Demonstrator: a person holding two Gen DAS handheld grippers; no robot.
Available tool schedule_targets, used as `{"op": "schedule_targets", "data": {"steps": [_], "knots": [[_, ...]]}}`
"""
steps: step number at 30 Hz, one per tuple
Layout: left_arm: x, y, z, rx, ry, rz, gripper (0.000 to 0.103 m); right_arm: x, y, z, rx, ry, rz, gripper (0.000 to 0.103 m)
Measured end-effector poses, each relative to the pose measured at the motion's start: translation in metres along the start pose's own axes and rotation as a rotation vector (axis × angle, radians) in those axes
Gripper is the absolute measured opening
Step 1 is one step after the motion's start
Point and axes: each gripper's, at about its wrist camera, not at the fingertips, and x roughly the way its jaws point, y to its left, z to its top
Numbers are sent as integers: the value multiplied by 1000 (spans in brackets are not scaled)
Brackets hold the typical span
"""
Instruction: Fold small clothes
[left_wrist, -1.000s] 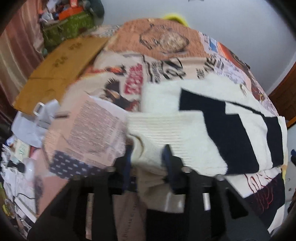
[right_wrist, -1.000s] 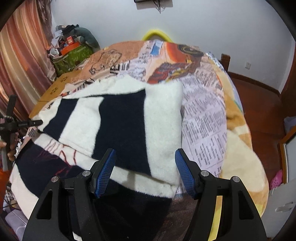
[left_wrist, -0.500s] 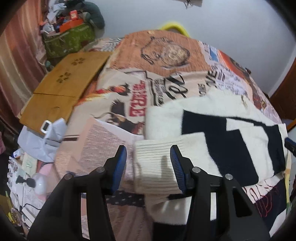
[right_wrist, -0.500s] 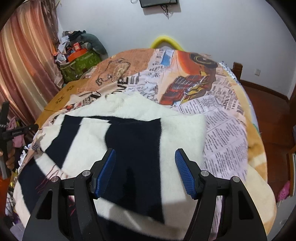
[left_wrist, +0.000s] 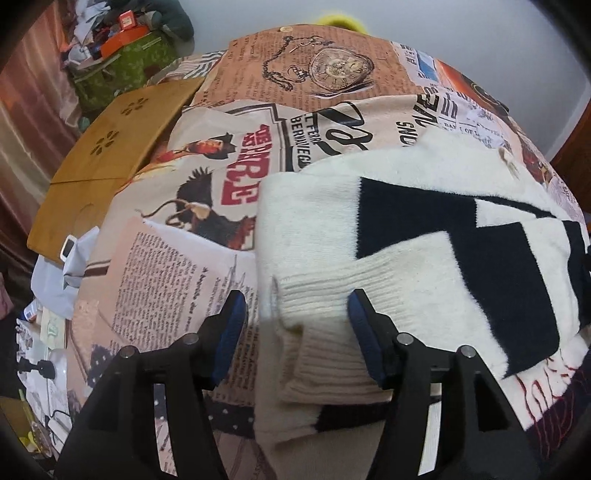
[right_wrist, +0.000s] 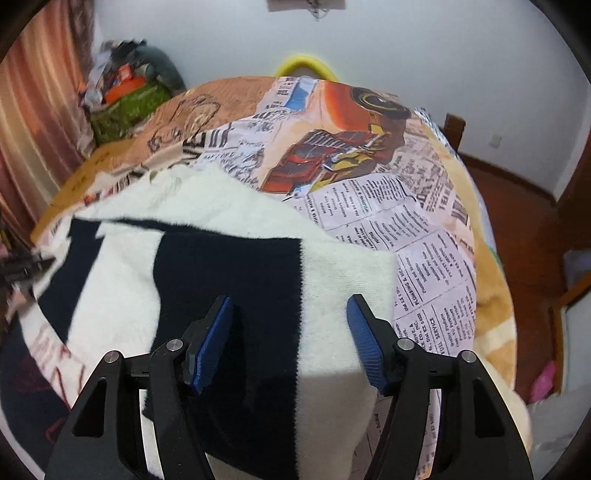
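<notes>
Left gripper (left_wrist: 295, 317) jaws just opening, ribbed cuff (left_wrist: 325, 295) loose between them, right gripper (right_wrist: 290, 332) released over sweater (right_wrist: 229, 280)

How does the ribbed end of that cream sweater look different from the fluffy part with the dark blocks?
The ribbed cuff is plain cream with fine ridges, while the fluffy panel is fuzzy and carries large dark blocks. The cuff is a narrow band lying folded in on top; the panel spreads wide across the printed blanket. The cuff lies between the left gripper's just-opened jaws; the panel lies under the right gripper. Both belong to one sweater.
</notes>
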Motion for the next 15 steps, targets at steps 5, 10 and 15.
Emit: {"op": "schedule_targets", "data": {"steps": [5,10,15], "knots": [[-22,3,-9,36,-32,49,59,-23,-3,-6,43,-3,30,61],[-48,14,-22,27,-57,63,60,-53,-2,-22,50,-17,32,62],[-70,29,-42,-8,-65,57,66,-80,3,-43,46,-22,32,63]]}}
